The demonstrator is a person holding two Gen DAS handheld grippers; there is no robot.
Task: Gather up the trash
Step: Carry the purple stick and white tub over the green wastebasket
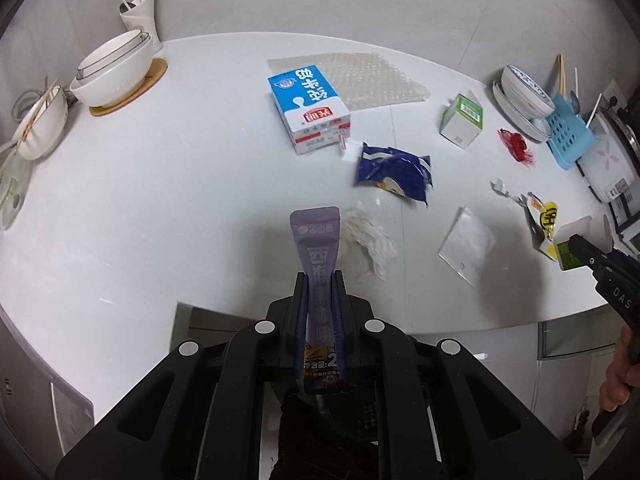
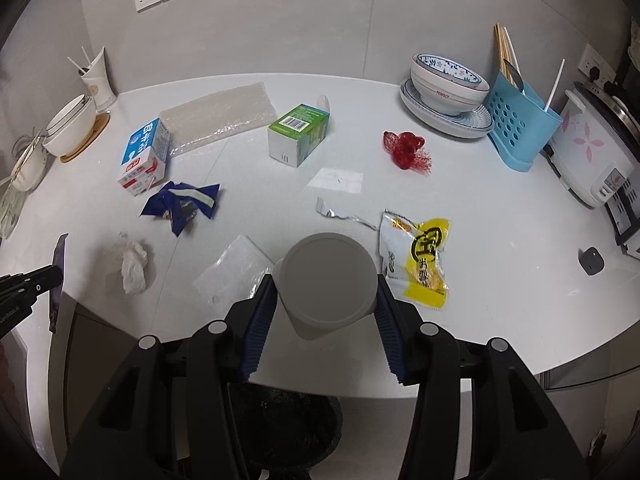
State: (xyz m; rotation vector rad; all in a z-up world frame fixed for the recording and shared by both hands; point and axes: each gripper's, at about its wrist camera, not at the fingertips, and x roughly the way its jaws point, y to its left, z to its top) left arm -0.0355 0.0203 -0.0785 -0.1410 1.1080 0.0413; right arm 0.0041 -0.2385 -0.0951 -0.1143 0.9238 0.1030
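My left gripper is shut on a purple stick sachet, which stands up above the table's near edge. A white paper cup sits bottom-out between the blue pads of my right gripper, which is shut on its sides. A dark-lined bin shows below both grippers. On the white table lie a blue milk carton, a green carton, a blue wrapper, a crumpled tissue, a yellow snack packet, a red net and a clear bag.
Bubble wrap lies at the back. Stacked bowls, a blue utensil holder and a rice cooker fill the right side. More bowls and a cup with straws stand at the left.
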